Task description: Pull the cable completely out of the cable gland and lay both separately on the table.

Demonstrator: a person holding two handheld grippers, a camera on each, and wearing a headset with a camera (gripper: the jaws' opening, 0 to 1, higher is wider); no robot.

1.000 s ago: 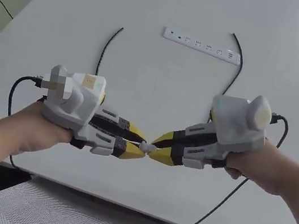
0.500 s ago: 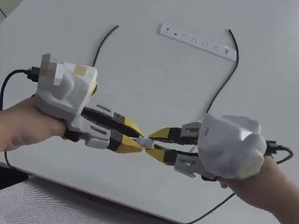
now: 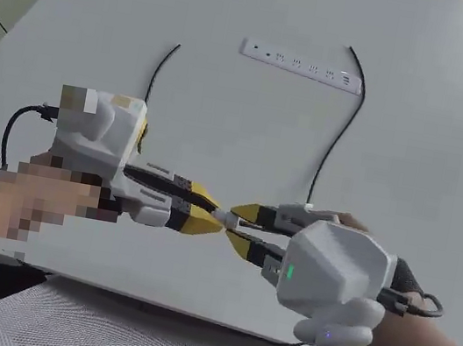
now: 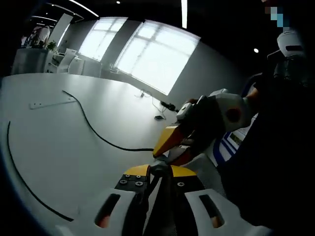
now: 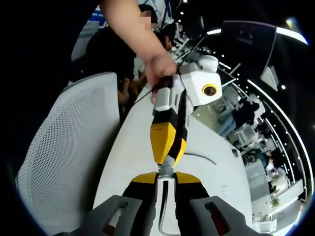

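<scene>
Left claw (image 3: 209, 217) is clenched on the cable gland (image 3: 222, 218), which sits between its yellow fingertips. Facing it tip to tip, the right claw (image 3: 235, 223) is clamped on the gland's opposite end. You hold both claws above the table (image 3: 223, 118). Beyond the right claw, the black cable (image 3: 338, 129) trails across the table toward the power strip (image 3: 301, 64).
</scene>
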